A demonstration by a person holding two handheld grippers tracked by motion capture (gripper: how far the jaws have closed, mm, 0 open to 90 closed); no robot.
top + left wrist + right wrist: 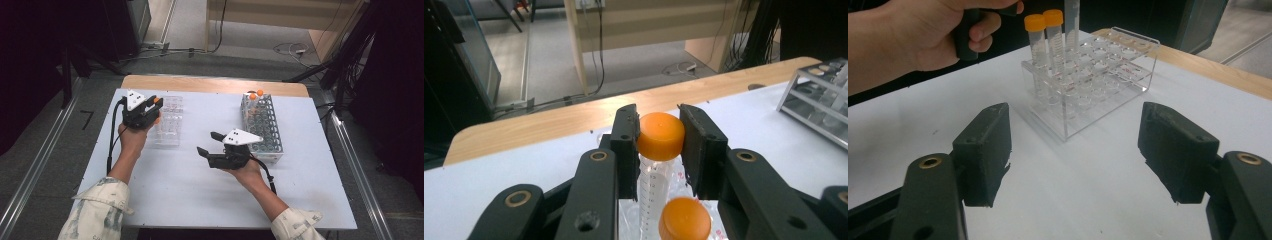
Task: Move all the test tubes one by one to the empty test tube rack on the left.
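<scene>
My left gripper point(659, 127) is shut on the orange cap of a clear graduated tube point(655, 180), which hangs upright over the clear acrylic rack point(167, 125). In the high view this gripper point(154, 105) is at the rack's left edge, the orange cap point(157, 100) at its tips. A second orange-capped tube point(685, 218) stands just below it. The right gripper view has two capped tubes point(1044, 30) standing in the rack point(1098, 80), and the held tube point(1072, 20) beside them. My right gripper point(1075, 150) stands open and empty, facing the rack from mid-table point(209, 143).
A metal wire rack point(264, 127) with orange-capped tubes point(256, 94) at its far end stands just right of my right gripper. The white tabletop point(190, 195) has a wooden far edge point(215, 84). Cables and furniture legs lie on the floor beyond.
</scene>
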